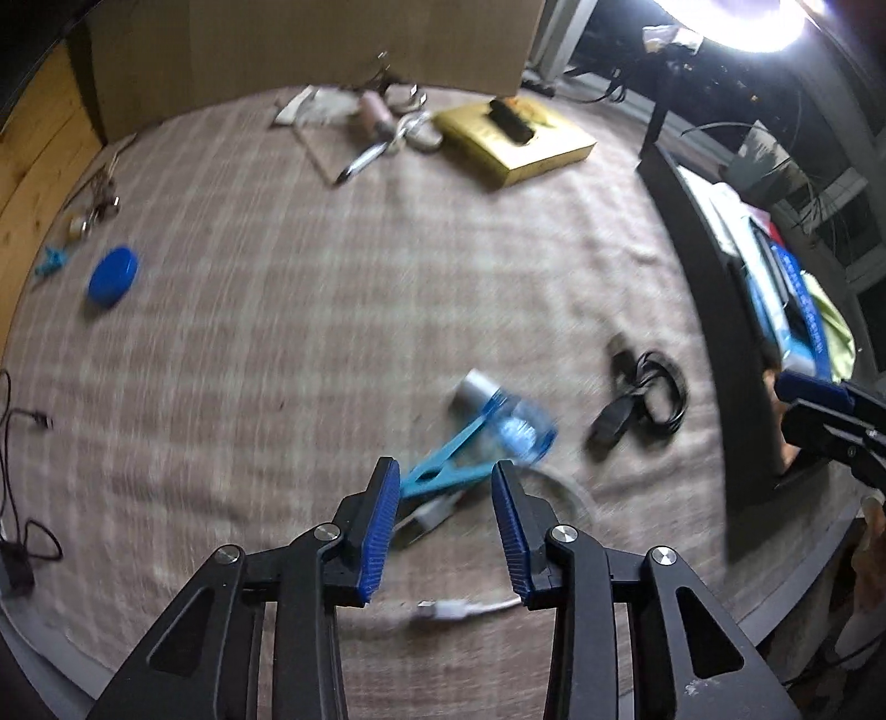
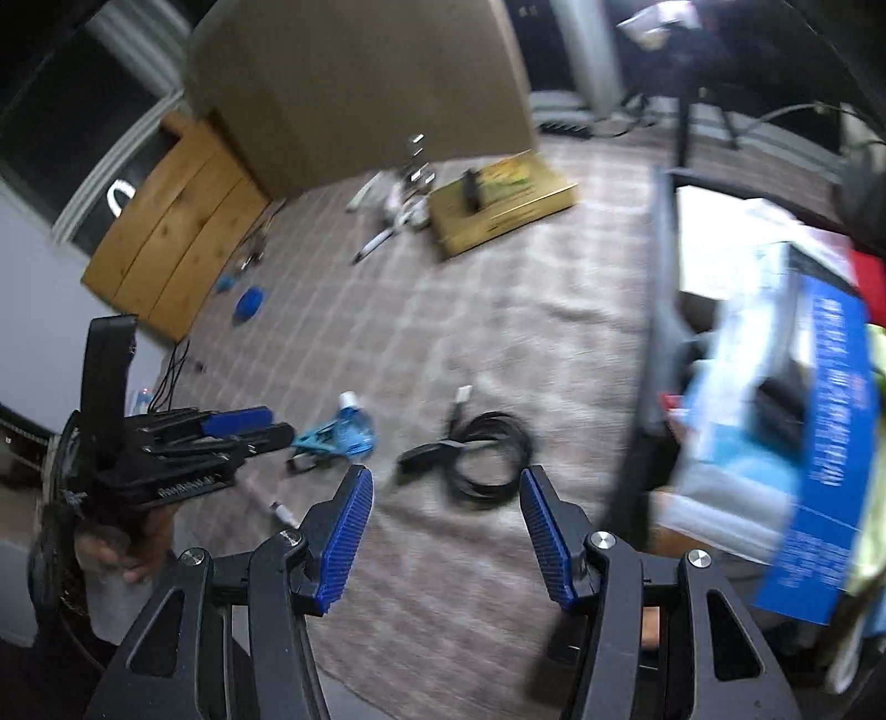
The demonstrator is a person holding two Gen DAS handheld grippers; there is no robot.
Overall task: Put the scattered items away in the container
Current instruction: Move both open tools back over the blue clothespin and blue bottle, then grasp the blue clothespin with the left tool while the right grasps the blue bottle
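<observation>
**A:** So where's everything sitting? Both views are pretty smeared.

**B:** Left gripper point(image 1: 446, 518) points down at the checked beige cloth point(image 1: 332, 332) covering the desk. Its jaws stand partly apart with nothing clamped. Just past them there's a light-blue plastic clip point(image 1: 443, 471) lying against a small clear bottle with a white cap and blue label point(image 1: 504, 415). A white cable with a USB plug point(image 1: 459, 609) curls on the cloth right below the jaws.

**A:** And the right one?

**B:** Right gripper point(image 2: 446, 523) has its jaws open wider, also empty. A coiled black cable point(image 2: 482, 459) lies just beyond them, apart from both pads.

**A:** The container?

**B:** It's the dark-walled box point(image 2: 659, 332) along the right side, already holding a blue-and-white carton point(image 2: 819, 443) and papers. Its near wall rises just beside the right jaw.

**A:** Room to move?

**B:** Plenty in the middle: a wide bare stretch of cloth. The far end is busier: a flat yellow box point(image 1: 515, 138) with a black thing on top, a pen point(image 1: 360, 160), small bits I can't make out, all in front of a brown cardboard wall point(image 1: 310, 50). A round blue lid point(image 1: 113, 276) sits near the left edge, with a black wire point(image 1: 22, 421) trailing there too.
</observation>
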